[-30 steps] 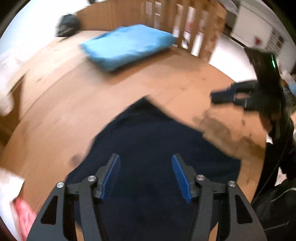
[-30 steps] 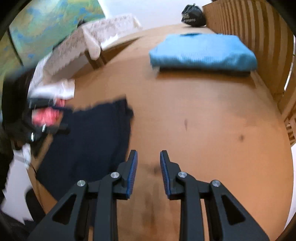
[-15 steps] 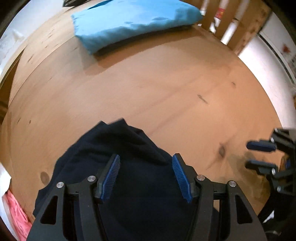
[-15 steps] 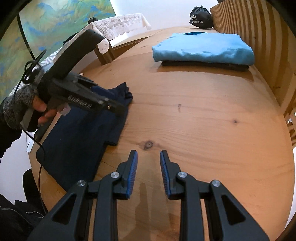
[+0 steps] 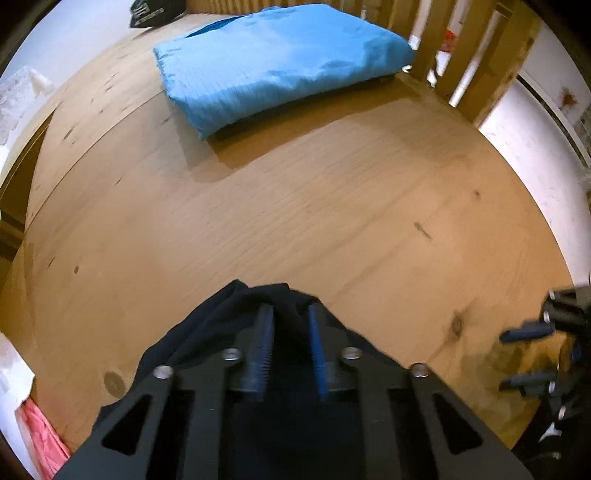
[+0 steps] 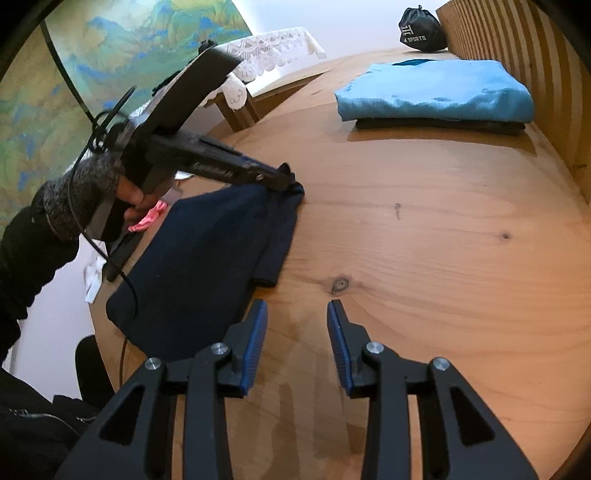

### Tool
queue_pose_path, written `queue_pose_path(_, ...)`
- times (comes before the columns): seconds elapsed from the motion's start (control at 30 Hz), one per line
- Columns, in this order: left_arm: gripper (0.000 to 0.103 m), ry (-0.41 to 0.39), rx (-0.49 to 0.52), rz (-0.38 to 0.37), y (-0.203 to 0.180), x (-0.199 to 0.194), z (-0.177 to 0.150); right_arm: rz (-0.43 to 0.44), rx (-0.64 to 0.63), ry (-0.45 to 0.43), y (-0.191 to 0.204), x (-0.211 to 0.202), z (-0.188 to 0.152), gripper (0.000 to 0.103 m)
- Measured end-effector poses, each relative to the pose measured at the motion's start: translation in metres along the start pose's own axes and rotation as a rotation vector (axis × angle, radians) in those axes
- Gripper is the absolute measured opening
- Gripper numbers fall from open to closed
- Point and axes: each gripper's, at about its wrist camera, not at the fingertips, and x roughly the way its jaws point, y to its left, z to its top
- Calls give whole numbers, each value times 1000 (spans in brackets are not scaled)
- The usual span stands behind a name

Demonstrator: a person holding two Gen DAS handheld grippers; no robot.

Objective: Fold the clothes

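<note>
Dark garment: your navy piece (image 6: 207,258) lies flat at the near left of the round wooden table (image 6: 424,240), its near left edge reaching the table rim. One corner at its far right end is bunched up into a small peak.
Left tongs: your left gripper (image 5: 290,325) points steeply down at that bunched corner. Its jaws are closing, almost together, with a fold of navy cloth gathered between the blue pads (image 5: 264,343). In the right wrist view the tips meet the cloth at its far corner (image 6: 286,182).
Left hand: your hand (image 6: 129,195) wraps the grip, with a grey knitted cuff (image 6: 79,195) at the wrist and a black cable (image 6: 110,258) trailing over the garment.
Right tongs: your right gripper (image 6: 297,325) hangs over bare wood just right of the garment's near edge. Its jaws are opening, standing partly apart, with nothing between them.
Folded stack: a light blue folded garment (image 6: 436,92) sits on a darker one at the far right of the table, well apart from the navy piece and beside the slatted wooden rail (image 6: 517,55).
Black pouch: a small drawstring bag (image 6: 421,31) rests at the far edge, beyond the stack.
Off the table: pink cloth (image 6: 147,219) shows beyond the left rim, near your left hand, and a lace-covered side table (image 6: 273,48) stands far left.
</note>
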Motion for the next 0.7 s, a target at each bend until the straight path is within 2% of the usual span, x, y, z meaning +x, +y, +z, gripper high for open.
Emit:
queue_pose_path(0.1, 4, -1, 26, -7, 6, -9, -9, 25, 8, 1, 0, 3, 2, 34)
queue_pose_path(0.33, 4, -14, 16, -52, 2, -22, 1, 81, -16, -20, 6, 7, 11, 33)
queue_pose_path(0.37, 4, -12, 21, -51, -2, -22, 8, 92, -20, -24, 5, 9, 16, 29)
queue_pose_path(0.4, 4, -6, 26, -54, -2, -25, 8, 103, -33, -13, 5, 14, 21, 24)
queue_pose_path(0.43, 4, -2, 28, -60, -3, -22, 13, 114, -49, 3, 6, 20, 26, 13)
queue_pose_path(0.6, 4, 4, 53, -104, -1, -22, 18, 139, -136, 83, 14, 51, 50, 12)
queue_pose_path(0.7, 4, -2, 58, -123, 6, -30, 14, 182, -126, 128, 17, 67, 62, 13)
